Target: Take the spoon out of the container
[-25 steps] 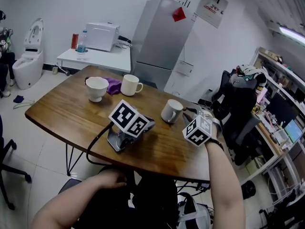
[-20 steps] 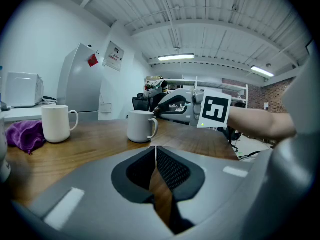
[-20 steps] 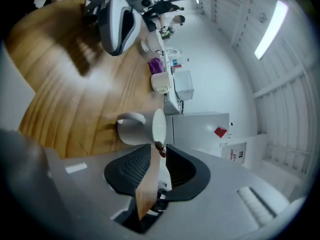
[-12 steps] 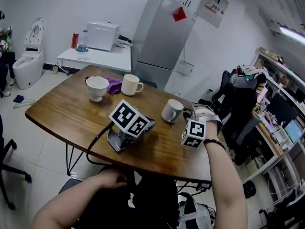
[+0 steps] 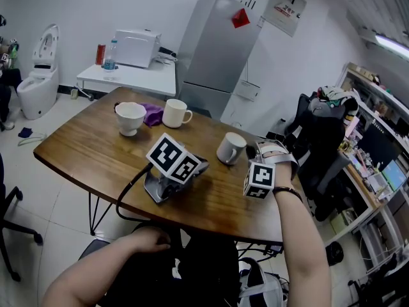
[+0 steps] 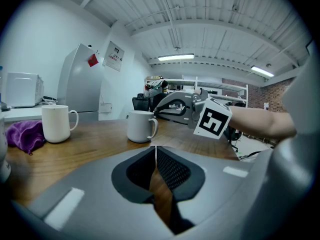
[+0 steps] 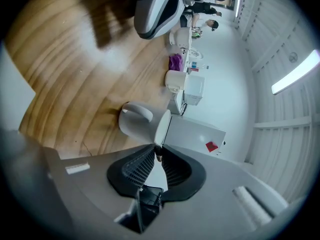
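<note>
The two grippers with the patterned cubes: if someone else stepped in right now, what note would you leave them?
Left gripper: lies on the table, jaws together, empty; the left hand is off it, in the lap.
Right gripper: at the rim of the white mug, jaws closing on a thin dark tip that looks like the handle of the spoon.
Done: the reach to the mug.
Left: make the grip firm, lift the spoon clear of the mug, then probably lay it on the table.
</note>
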